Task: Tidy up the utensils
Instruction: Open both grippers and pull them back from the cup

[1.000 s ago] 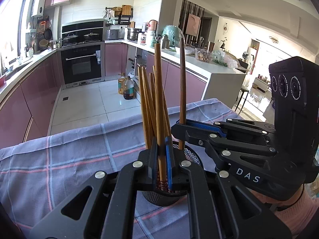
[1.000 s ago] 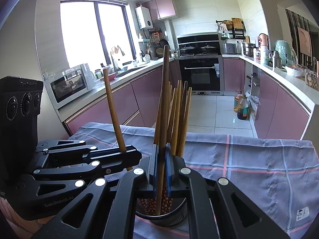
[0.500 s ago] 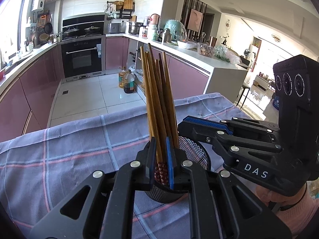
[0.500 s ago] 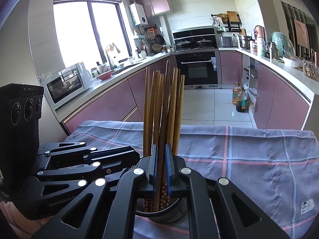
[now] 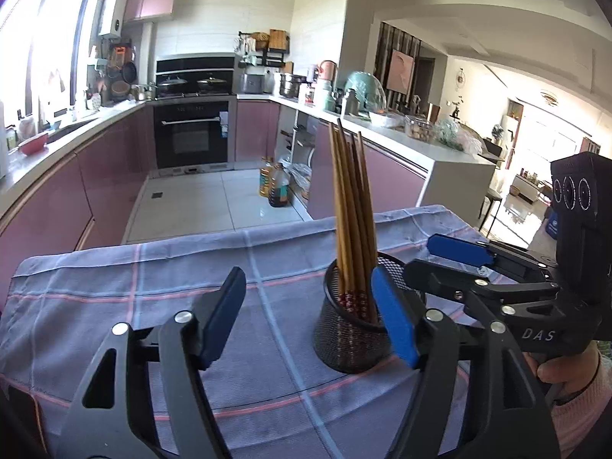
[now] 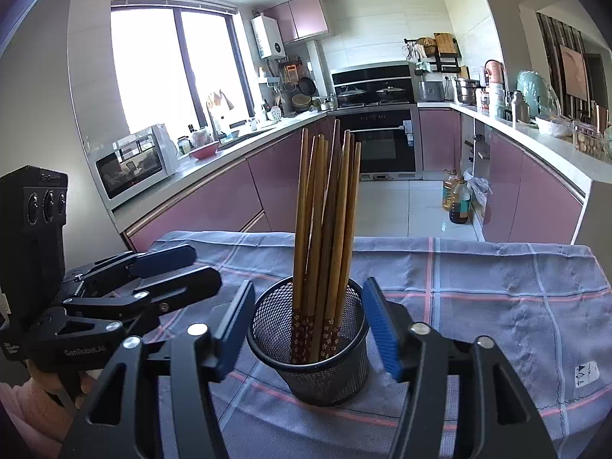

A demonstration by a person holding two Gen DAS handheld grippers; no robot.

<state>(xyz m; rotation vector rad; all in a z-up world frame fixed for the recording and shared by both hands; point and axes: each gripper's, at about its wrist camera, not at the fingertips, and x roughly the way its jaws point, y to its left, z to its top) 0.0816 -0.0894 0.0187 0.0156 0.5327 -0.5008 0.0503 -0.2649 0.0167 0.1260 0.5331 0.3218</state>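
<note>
Two grippers spread apart beside a mesh cup of chopsticks on a checked cloth.

Left wrist view: the left gripper [image 5: 306,313] has just opened its jaws, nothing between them; the mesh cup [image 5: 354,329] with upright chopsticks [image 5: 352,222] stands at two o'clock, the right gripper [image 5: 440,258] beyond it, open. Right wrist view: the right gripper [image 6: 308,321] has just opened, its jaws flanking the cup [image 6: 310,348] without touching; the left gripper [image 6: 191,267] sits at ten o'clock on the cloth [image 6: 478,306].
</note>
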